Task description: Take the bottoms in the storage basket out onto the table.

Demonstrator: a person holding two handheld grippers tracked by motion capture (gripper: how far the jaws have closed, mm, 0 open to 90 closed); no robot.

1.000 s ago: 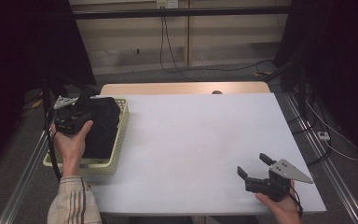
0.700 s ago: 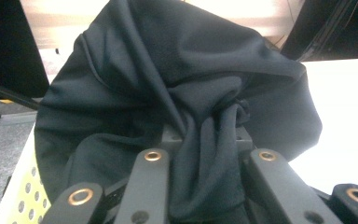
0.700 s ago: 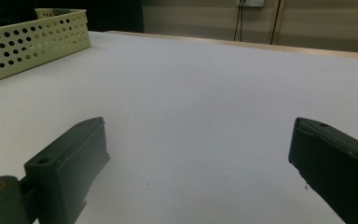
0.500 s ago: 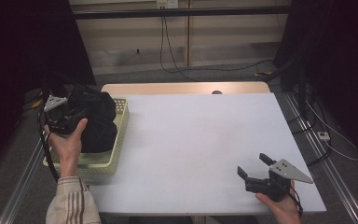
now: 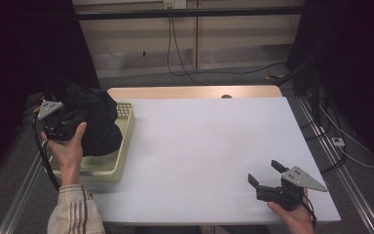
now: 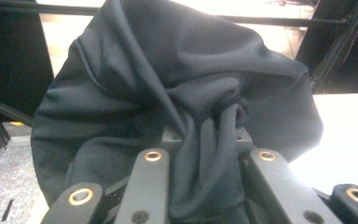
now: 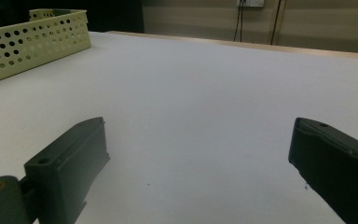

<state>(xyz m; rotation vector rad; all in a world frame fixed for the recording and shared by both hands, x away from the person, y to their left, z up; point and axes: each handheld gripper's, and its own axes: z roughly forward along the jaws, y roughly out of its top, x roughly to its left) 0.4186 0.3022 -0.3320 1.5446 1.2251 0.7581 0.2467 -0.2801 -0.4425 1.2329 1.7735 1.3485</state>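
Observation:
A black cloth point(image 5: 95, 124) is bunched up over the pale yellow perforated basket point(image 5: 108, 166) at the table's left edge. My left gripper point(image 5: 73, 122) is shut on the black cloth and holds it lifted above the basket; in the left gripper view the cloth point(image 6: 182, 102) is pinched between the two jaws and hides their tips. My right gripper point(image 5: 266, 175) rests low near the table's front right corner, open, with nothing between its jaws. The right gripper view looks across the white table point(image 7: 205, 93) toward the basket point(image 7: 32, 42).
The white tabletop point(image 5: 214, 141) spreads wide between the two grippers. A wooden strip point(image 5: 195, 91) runs along the far edge. Cables lie on the floor behind and to the right of the table. Metal rails flank both sides.
My left gripper has risen and drawn back to the left with the black cloth, lifting it further out of the basket. The right gripper has stayed still.

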